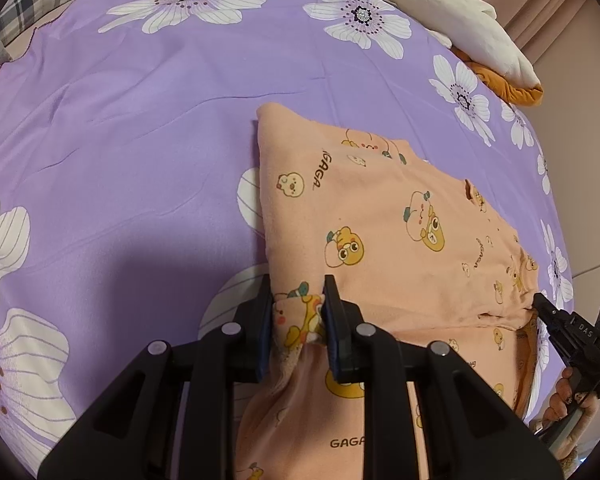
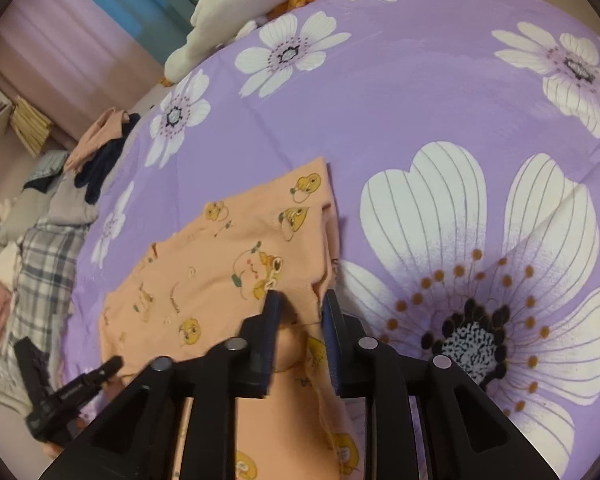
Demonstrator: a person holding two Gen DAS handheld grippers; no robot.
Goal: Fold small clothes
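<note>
A peach garment with cartoon bear prints [image 1: 380, 216] lies partly folded on the purple flowered bedsheet [image 1: 140, 120]. My left gripper [image 1: 298, 300] is shut on a bunched near corner of the garment, and cloth hangs below it. My right gripper [image 2: 298, 304] is shut on the other near corner of the same garment [image 2: 228, 264]. The right gripper also shows in the left wrist view [image 1: 548, 308] at the garment's right edge. The left gripper shows in the right wrist view [image 2: 108, 364] at the garment's left edge.
A cream and orange plush blanket [image 1: 460, 20] lies at the bed's far edge. A plaid cloth [image 2: 44, 264] and a pile of other clothes [image 2: 96, 152] lie on the bed beyond the sheet's left side. A pink curtain [image 2: 60, 40] hangs behind.
</note>
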